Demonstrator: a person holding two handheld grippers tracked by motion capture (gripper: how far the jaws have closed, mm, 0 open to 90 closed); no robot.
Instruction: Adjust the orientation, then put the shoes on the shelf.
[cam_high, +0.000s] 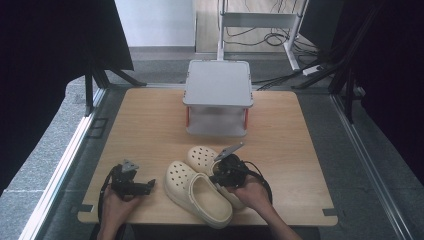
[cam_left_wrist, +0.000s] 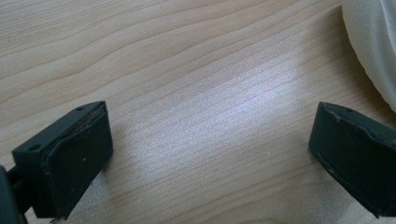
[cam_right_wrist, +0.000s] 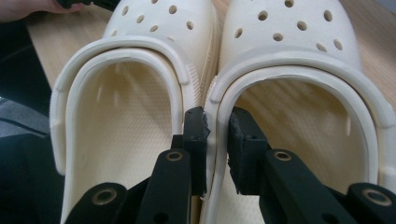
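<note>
clogs (cam_high: 200, 187): cream pair side by side at the counter (cam_high: 150, 125) near edge | right tongs (cam_right_wrist: 217, 135): pinching the inner side wall of the right clog (cam_right_wrist: 299, 93), one jaw between the two shoes | left tongs (cam_left_wrist: 210, 149): spread, on bare wood left of the pair | bin (cam_high: 218, 97): lidded, at far edge

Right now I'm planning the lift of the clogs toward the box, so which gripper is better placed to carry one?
Right. The right gripper already pinches the right clog's rim, while the left gripper hangs open over bare table.
</note>
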